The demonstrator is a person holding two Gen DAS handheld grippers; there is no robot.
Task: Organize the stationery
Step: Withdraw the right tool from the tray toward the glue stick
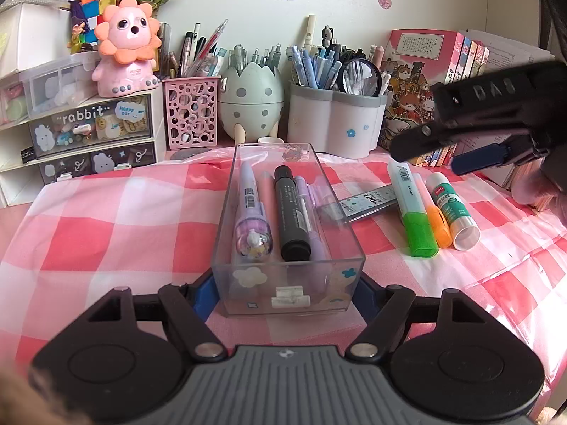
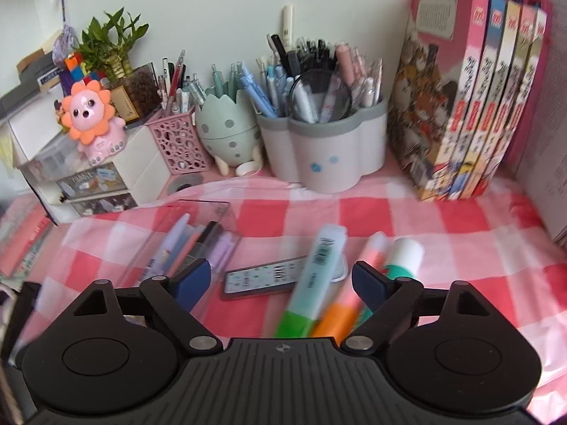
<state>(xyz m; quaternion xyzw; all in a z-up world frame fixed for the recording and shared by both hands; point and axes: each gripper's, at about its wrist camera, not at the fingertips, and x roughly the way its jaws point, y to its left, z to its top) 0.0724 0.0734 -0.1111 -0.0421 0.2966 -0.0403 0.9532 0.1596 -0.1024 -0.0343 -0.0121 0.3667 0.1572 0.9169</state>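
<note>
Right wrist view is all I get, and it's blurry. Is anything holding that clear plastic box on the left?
Observer: Yes. The left gripper is shut on the near end of the clear plastic box, with a blue pad against each side wall.
Operator: What's inside it?
Observer: The left wrist view shows it sharply: a thick black marker lies lengthwise beside a lilac pen with a cartoon figure in its clear end.
Operator: Where is my own gripper?
Observer: The right gripper hangs in the air to the right of the box, jaws open, nothing between them.
</note>
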